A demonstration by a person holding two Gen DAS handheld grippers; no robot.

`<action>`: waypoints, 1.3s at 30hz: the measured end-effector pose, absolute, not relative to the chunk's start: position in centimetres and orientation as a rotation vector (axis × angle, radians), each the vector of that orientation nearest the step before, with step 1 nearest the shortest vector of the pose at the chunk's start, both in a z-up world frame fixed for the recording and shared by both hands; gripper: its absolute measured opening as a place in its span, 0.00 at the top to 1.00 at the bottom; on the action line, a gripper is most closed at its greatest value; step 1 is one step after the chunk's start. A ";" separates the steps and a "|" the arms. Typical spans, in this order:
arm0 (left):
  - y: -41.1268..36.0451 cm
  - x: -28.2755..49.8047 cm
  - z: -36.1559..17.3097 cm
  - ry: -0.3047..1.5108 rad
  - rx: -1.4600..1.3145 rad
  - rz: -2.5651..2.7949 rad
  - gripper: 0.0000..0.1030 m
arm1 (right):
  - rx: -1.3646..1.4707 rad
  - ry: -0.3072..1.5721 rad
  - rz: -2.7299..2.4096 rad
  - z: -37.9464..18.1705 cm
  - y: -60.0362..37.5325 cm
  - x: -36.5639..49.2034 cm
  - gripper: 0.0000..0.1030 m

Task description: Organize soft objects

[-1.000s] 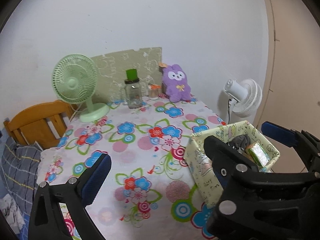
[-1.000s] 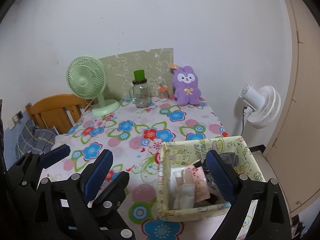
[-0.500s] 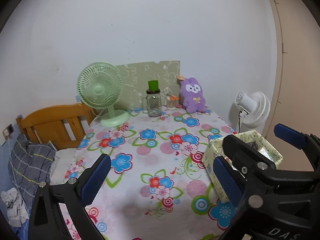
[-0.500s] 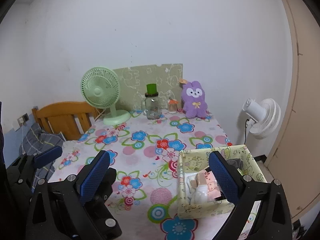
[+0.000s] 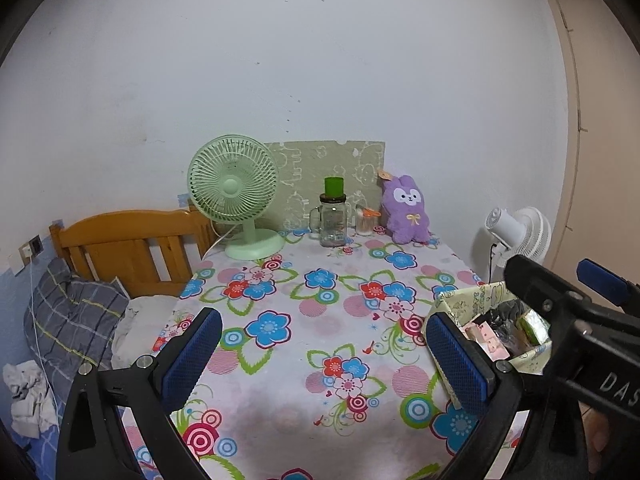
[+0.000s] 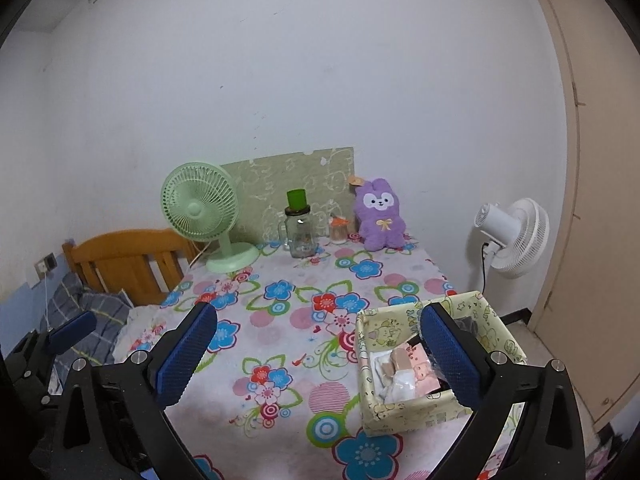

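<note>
Right wrist view: right gripper (image 6: 318, 354) jaws opening, nothing between them
Left gripper (image 5: 324, 358): wide open, empty
Box (image 6: 404, 414): table's (image 6: 280, 344) near right corner, soft items (image 6: 404, 372) inside

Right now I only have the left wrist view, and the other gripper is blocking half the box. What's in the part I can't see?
Observer: A white folded cloth lies in the near left corner of the box.
Operator: Is the right gripper carrying anything?
Observer: No. The right gripper has its fingers opening, with nothing between them.
Operator: Is the box's near wall intact?
Observer: Yes, it stands upright and whole on the tablecloth.
</note>
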State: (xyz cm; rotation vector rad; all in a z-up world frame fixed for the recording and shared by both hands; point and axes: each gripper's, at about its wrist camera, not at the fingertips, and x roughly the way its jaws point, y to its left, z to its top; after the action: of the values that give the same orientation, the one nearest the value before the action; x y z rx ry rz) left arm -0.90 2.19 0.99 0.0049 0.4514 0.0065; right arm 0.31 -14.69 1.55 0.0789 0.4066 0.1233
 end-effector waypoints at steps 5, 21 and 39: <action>2.5 -0.9 1.1 0.447 -0.007 0.011 0.00 | 0.088 0.399 0.105 1.8 -15.2 0.2 0.00; 2.4 -0.7 1.2 0.435 -0.042 0.046 0.00 | 0.087 0.395 0.109 2.0 -16.4 0.5 0.00; 2.0 -0.6 1.6 0.434 -0.033 0.035 0.00 | 0.101 0.414 0.101 1.6 -17.5 0.9 0.00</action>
State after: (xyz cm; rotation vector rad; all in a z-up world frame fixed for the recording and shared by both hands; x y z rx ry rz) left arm -0.55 2.05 1.58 -0.0329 0.4343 0.0352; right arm 0.89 -17.46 1.60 0.1010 0.4135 0.1014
